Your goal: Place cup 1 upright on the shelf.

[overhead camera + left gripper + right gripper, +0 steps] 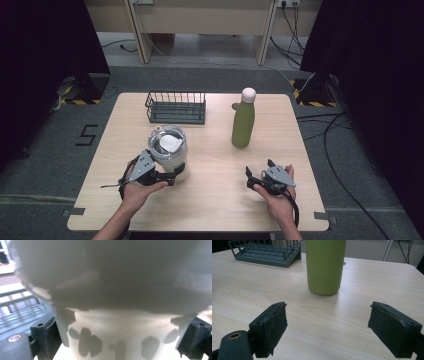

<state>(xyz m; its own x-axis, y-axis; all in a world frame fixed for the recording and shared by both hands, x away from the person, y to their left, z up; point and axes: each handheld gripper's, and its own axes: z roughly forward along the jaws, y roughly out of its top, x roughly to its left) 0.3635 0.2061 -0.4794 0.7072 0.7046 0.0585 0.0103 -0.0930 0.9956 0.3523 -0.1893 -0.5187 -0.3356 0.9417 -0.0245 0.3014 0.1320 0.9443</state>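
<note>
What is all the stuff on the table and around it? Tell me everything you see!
Tumbler: one, white and silver with a lid, near left part of the table, between the left gripper's jaws.
Bottle: one, green with a pale cap, upright, right of the middle.
Wire rack: one, dark grey, far side of the table.
Table: one, light wood.
Cables: several, black, on the floor at the right.
Left gripper: one, black, closed around the tumbler.
Right gripper: one, black, jaws wide apart, pointing toward the bottle.
Hands: two, one on each gripper.
</note>
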